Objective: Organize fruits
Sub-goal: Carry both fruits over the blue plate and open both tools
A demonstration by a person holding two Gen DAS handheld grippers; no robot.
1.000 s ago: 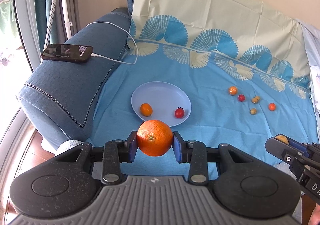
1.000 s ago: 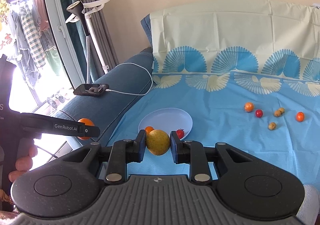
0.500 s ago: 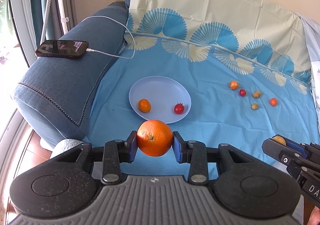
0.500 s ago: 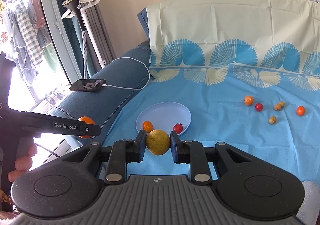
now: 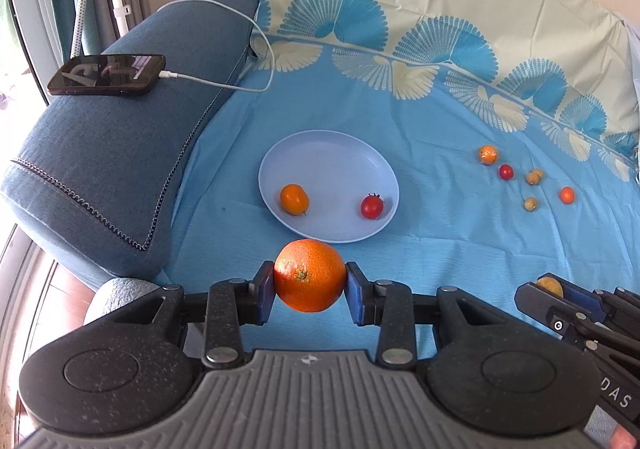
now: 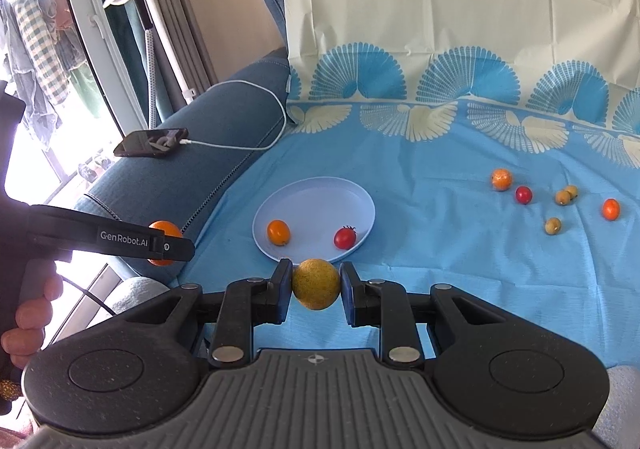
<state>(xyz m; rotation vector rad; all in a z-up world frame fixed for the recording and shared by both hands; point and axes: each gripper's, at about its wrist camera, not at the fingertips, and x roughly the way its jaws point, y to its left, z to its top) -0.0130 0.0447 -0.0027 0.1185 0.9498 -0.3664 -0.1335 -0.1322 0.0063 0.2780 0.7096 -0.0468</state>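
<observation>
A sofa seat draped in a blue patterned sheet [image 5: 460,233] is seen, with a dark blue armrest [image 5: 120,153] at the left on which a phone [image 5: 107,74] is laid, a white cable [image 5: 224,85] plugged in. A pale blue plate [image 5: 332,147] is set on the sheet, nearer the armrest than the seat's right side. On the plate a small orange fruit [image 5: 294,199] is lying at the left and a red cherry tomato [image 5: 372,206] at the right, apart from each other.

The left claw [image 5: 310,295] is closed on a large orange [image 5: 309,275], pads pressed on both sides. The plate is found straight ahead of and below this claw, its near rim just past the orange in the left wrist view. The right claw [image 6: 316,299] is clamped on a yellow-green round fruit [image 6: 316,283]; the plate's near rim is likewise directly ahead, slightly left of centre. Both claws are judged about equally near; the left is squarer to the plate's middle, so its drop is likely first. Free room is seen in the plate's centre and back.

Well right of the plate, loose small fruits are scattered on the sheet: a small orange one [image 5: 488,154], a red one [image 5: 506,171], a yellowish pair [image 5: 534,177], a single yellowish one [image 5: 530,203] and an orange-red one [image 5: 567,194]. These are not yet gathered.
</observation>
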